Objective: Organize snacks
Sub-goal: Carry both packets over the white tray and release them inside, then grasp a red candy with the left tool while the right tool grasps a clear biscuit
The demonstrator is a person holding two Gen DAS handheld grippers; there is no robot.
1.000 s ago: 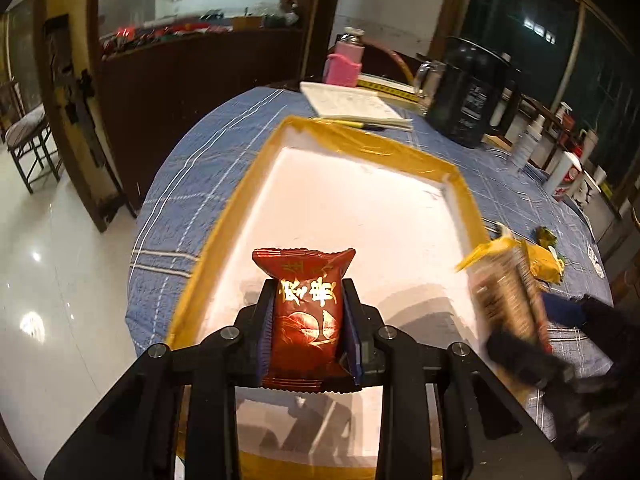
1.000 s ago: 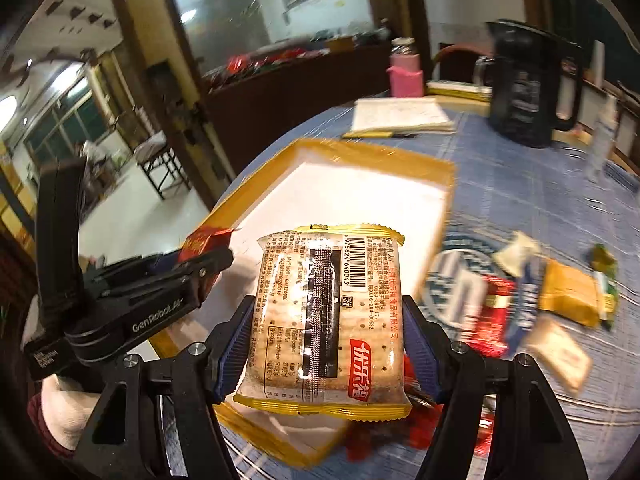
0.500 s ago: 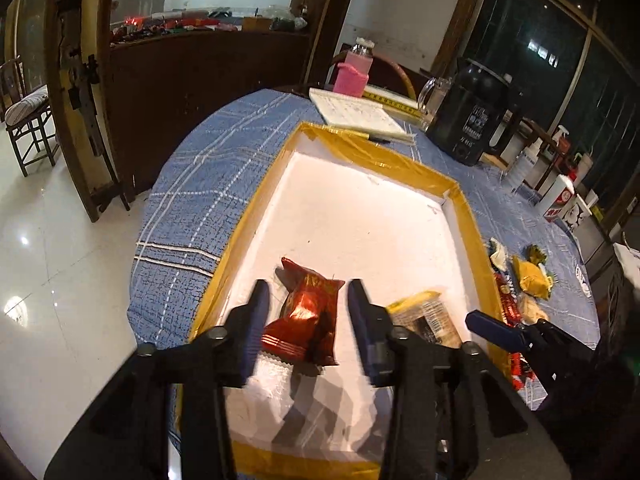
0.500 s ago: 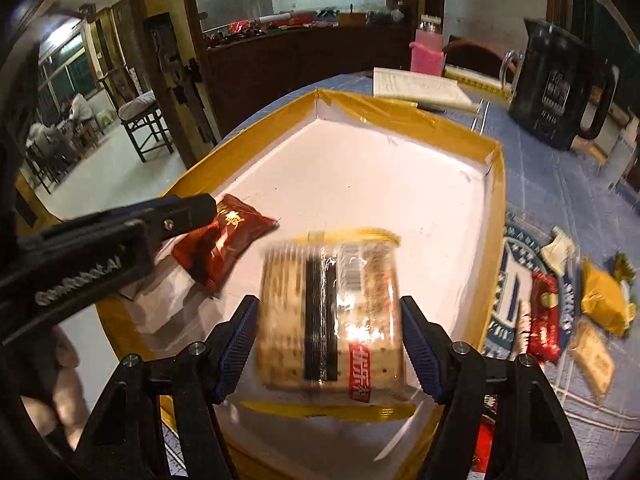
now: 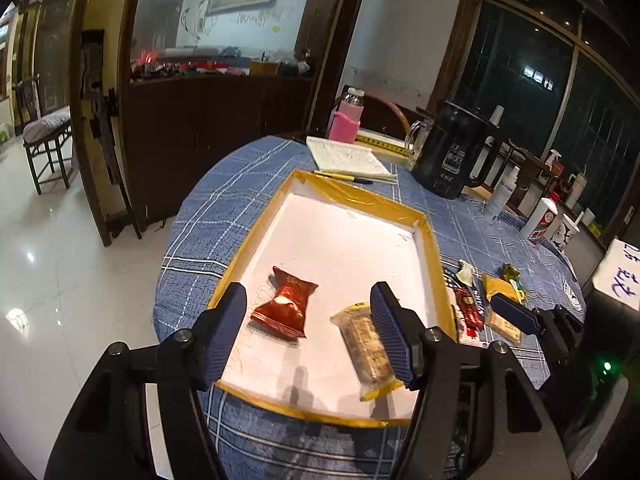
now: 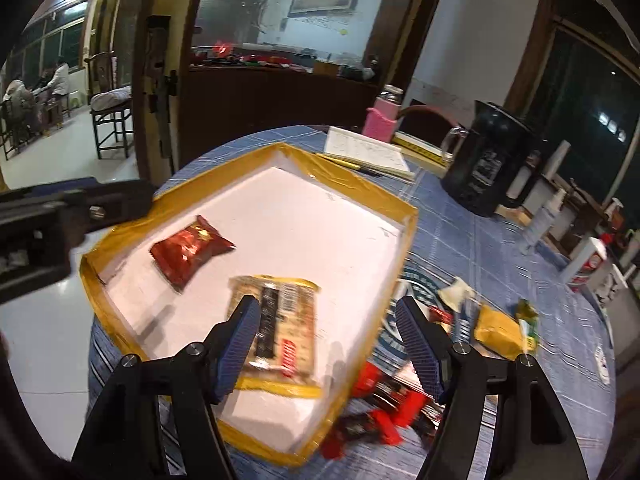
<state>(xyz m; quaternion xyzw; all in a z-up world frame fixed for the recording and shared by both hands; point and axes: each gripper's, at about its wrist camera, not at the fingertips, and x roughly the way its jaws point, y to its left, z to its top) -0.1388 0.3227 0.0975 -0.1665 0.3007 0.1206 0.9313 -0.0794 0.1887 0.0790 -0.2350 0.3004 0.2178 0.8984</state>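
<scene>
A white tray with a yellow taped rim [image 5: 428, 236] [image 6: 404, 216] lies on the blue checked tablecloth. A red snack packet [image 5: 286, 306] [image 6: 190, 250] lies flat in the tray's near left part. A clear cracker pack with yellow ends [image 5: 366, 350] [image 6: 280, 328] lies in its near right part. My left gripper [image 5: 308, 332] is open and empty above the tray's near edge. My right gripper [image 6: 328, 340] is open and empty, raised above the cracker pack and the tray's right rim.
Several loose snacks [image 5: 484, 300] [image 6: 496, 328] lie on the cloth right of the tray, with red packets [image 6: 376, 408] close to my right gripper. A notebook [image 5: 348, 156], a pink-sleeved bottle [image 5: 346, 120] and a black kettle [image 5: 452, 156] stand behind the tray. The table edge drops off at left.
Both grippers opened and let go: the red packet and the cracker pack now lie in the tray. Both grippers pulled back and up from them.
</scene>
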